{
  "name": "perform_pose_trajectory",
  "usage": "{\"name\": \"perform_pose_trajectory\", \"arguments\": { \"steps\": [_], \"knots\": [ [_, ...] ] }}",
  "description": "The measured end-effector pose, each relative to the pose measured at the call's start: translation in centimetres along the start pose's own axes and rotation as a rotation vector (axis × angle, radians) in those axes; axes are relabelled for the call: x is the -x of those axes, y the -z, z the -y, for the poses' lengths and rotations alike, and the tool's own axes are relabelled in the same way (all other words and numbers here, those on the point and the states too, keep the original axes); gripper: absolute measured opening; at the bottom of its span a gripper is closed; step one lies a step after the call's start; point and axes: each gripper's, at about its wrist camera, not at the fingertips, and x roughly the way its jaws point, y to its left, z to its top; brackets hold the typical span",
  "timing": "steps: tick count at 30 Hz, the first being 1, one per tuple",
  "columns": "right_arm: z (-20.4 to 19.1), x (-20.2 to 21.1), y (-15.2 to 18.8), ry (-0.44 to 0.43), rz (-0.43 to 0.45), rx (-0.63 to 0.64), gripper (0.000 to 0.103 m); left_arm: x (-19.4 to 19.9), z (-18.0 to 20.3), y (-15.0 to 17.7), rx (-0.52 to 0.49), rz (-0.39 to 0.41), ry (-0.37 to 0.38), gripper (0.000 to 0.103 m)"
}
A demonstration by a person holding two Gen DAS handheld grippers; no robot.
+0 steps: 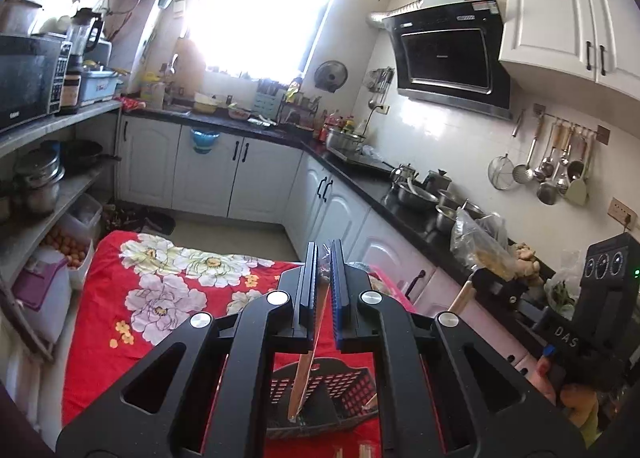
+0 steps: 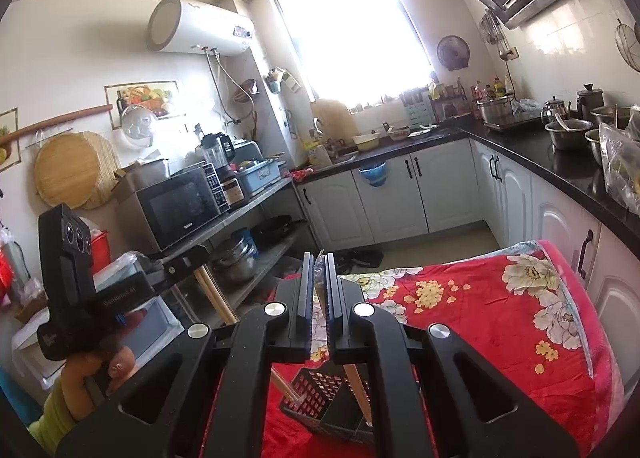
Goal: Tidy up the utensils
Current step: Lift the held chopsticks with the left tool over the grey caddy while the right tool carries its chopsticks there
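Each tool (image 1: 323,286) (image 2: 319,290) grips chopsticks (image 1: 306,374) above basket (image 1: 344,382)

Both tools are matte black, with broad linkage arms cut by rounded triangular openings and joined by round silver pivot caps. The left tool (image 1: 325,290) has one black ribbed finger and one blue ribbed pad (image 1: 338,298); the right tool (image 2: 319,298) has black ribbed fingers. Each carries a black camera block, one lettered "DAS". The person wears a yellow-green sleeve (image 2: 56,414).
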Motion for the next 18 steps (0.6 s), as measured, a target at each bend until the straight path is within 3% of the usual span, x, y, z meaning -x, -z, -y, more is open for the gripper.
{"name": "perform_pose_trajectory", "arguments": {
  "steps": [10,18],
  "knots": [
    [1.2,-3.0,2.4,0.070,-0.031,0.024,0.005,-4.1,-2.3,3.0,0.027,-0.062,0.007,0.003],
    [2.8,-4.7,5.1,0.079,-0.067,-0.017,0.005,-5.0,-3.4,5.6,0.031,-0.081,-0.009,0.003]
  ]
}}
